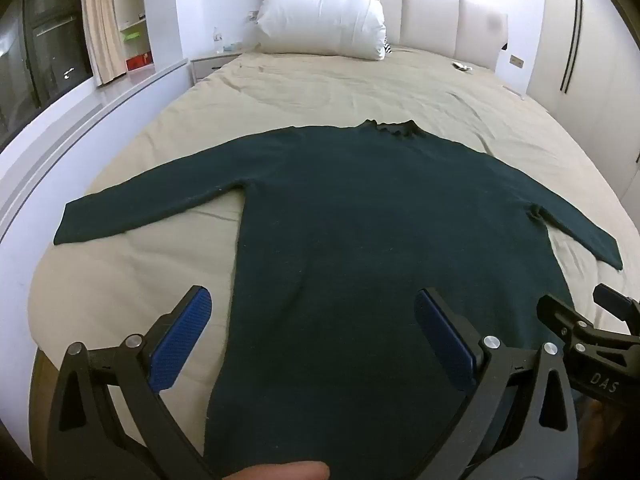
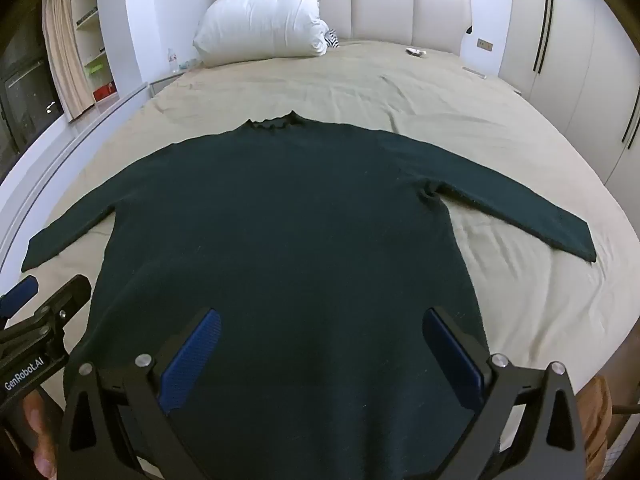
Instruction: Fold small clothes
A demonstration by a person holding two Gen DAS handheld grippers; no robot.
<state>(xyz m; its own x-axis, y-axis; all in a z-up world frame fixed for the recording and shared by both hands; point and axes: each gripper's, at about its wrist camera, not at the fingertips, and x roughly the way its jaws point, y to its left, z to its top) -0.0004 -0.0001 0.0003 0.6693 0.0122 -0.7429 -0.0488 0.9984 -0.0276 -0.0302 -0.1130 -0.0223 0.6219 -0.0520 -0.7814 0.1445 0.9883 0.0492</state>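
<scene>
A dark green long-sleeved sweater (image 1: 360, 216) (image 2: 288, 216) lies flat on the bed, collar toward the headboard and both sleeves spread out to the sides. My left gripper (image 1: 312, 300) hovers wide open above the sweater's lower left part, its blue pads empty. Over the lower middle of the sweater my right gripper (image 2: 320, 320) is just as wide open and holds nothing. Each gripper shows at the edge of the other's view: the right one (image 1: 576, 320) and the left one (image 2: 44, 296).
The bed has a beige sheet (image 1: 320, 88) and a white pillow (image 1: 324, 16) against the padded headboard (image 2: 380, 4). A window ledge and shelves run along the left, white wardrobe doors (image 2: 580, 60) on the right. Small items lie near the headboard at the right.
</scene>
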